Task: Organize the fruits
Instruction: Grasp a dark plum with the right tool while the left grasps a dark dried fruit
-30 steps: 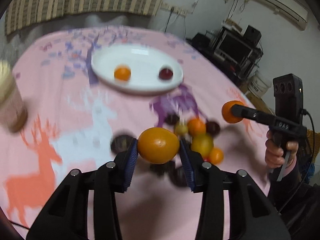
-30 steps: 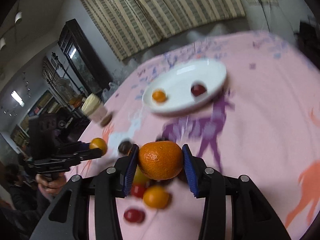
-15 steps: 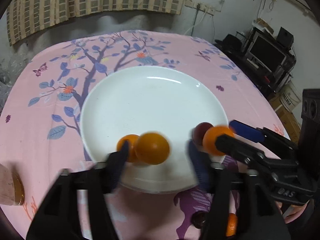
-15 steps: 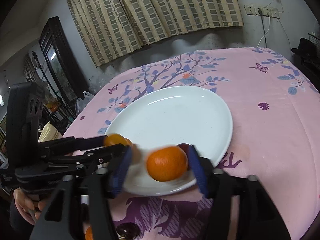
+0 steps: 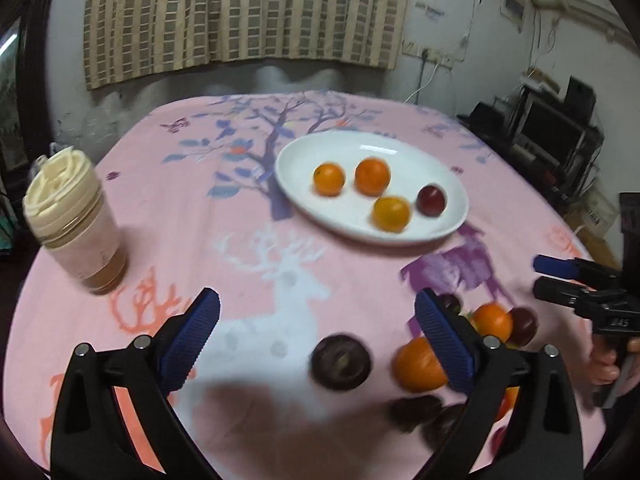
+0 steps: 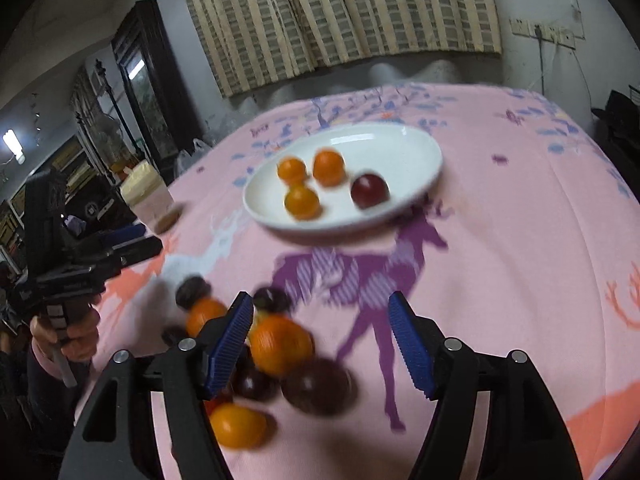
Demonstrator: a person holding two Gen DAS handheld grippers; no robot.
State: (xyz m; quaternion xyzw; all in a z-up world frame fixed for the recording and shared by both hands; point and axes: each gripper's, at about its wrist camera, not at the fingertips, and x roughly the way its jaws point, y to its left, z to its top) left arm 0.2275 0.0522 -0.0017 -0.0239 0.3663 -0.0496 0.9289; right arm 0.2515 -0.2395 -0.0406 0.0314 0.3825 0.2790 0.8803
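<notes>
A white plate [image 5: 436,168] [image 6: 412,148] on the pink tablecloth holds three orange fruits [image 5: 372,176] [image 6: 329,167] and one dark red fruit [image 5: 431,200] [image 6: 369,191]. A loose pile of orange fruits [image 5: 418,364] [image 6: 280,344] and dark plums [image 5: 340,360] [image 6: 318,384] lies on the cloth near me. My left gripper [image 5: 316,336] is open and empty above the near cloth, left of the pile. My right gripper [image 6: 320,340] is open and empty over the pile's right edge. Each gripper shows in the other view [image 5: 560,276] [image 6: 132,240].
A jar with a cream lid [image 5: 72,216] [image 6: 146,196] stands on the table's left side. The round table's edge curves behind the plate. A dark cabinet [image 6: 148,76] and electronics [image 5: 552,128] stand beyond the table.
Both grippers have let go of their orange fruits on the plate, opened, and pulled back toward the pile near me. The plate now holds two more oranges.
</notes>
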